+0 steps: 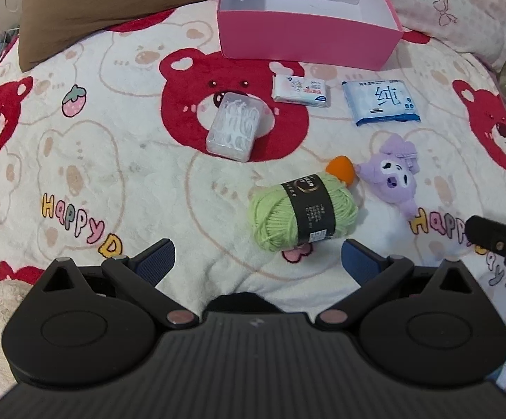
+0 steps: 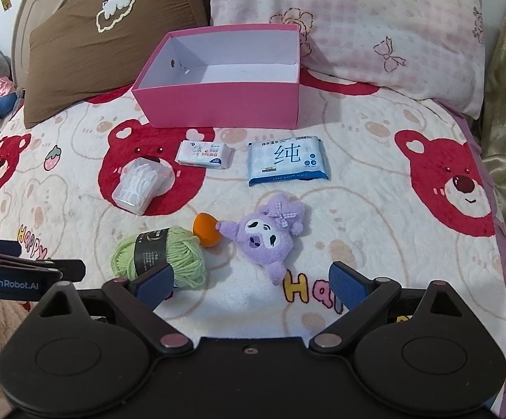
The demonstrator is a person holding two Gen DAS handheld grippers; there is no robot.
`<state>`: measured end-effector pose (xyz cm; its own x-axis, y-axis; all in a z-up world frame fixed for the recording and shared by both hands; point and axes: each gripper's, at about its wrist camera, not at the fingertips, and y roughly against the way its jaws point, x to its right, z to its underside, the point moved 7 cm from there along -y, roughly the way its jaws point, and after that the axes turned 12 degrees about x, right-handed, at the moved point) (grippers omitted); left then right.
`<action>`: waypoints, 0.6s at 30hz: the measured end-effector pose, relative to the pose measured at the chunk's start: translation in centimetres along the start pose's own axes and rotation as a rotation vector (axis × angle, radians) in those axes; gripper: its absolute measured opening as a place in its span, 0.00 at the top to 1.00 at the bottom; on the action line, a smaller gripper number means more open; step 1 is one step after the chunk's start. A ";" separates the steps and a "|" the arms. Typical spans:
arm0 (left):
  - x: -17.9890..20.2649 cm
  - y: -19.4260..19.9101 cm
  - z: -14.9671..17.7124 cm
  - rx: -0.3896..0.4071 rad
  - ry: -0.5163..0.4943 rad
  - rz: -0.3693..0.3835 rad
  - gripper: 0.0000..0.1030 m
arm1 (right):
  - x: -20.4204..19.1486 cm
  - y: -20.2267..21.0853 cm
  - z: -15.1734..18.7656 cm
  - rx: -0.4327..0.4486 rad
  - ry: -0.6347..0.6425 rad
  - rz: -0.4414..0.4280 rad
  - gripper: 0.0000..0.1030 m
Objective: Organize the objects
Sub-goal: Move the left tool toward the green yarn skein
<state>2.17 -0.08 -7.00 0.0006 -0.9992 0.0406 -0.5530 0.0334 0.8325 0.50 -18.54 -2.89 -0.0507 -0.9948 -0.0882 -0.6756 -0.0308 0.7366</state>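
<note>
Left wrist view: left gripper (image 1: 257, 262) jaws spread wide, nothing between them, hovering over the bed blanket (image 1: 78, 174). Green yarn ball (image 1: 301, 211) just ahead; floss-pick case (image 1: 234, 126), tissue pack (image 1: 301, 90) and wet wipes pack (image 1: 381, 102) beyond, pink box (image 1: 305, 40) behind.

Right wrist view: right gripper (image 2: 251, 282) jaws wide, holding nothing. Purple plush (image 2: 266, 239) just ahead, touching orange ball (image 2: 206, 234) beside the yarn.

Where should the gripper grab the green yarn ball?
Probably across the green yarn ball's black paper band at its middle, coming from above. It lies on its side on the blanket, and the band is its firmest part.
</note>
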 end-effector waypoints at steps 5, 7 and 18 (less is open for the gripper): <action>0.0 0.1 -0.2 0.004 -0.009 -0.012 0.00 | -0.1 0.0 0.0 -0.012 0.023 -0.001 0.05; 0.0 0.2 -0.2 0.007 -0.013 -0.013 0.00 | -0.2 0.0 -0.1 -0.014 0.034 0.001 0.05; 0.0 0.6 -0.8 0.017 -0.039 -0.023 0.00 | -0.1 0.0 -0.1 -0.022 0.035 0.000 0.05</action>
<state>2.46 -0.06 -6.07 -0.0191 -0.9998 -0.0006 -0.5672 0.0104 0.8235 0.59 -18.49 -2.76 -0.0242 -0.9976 -0.0652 -0.6590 -0.0331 0.7514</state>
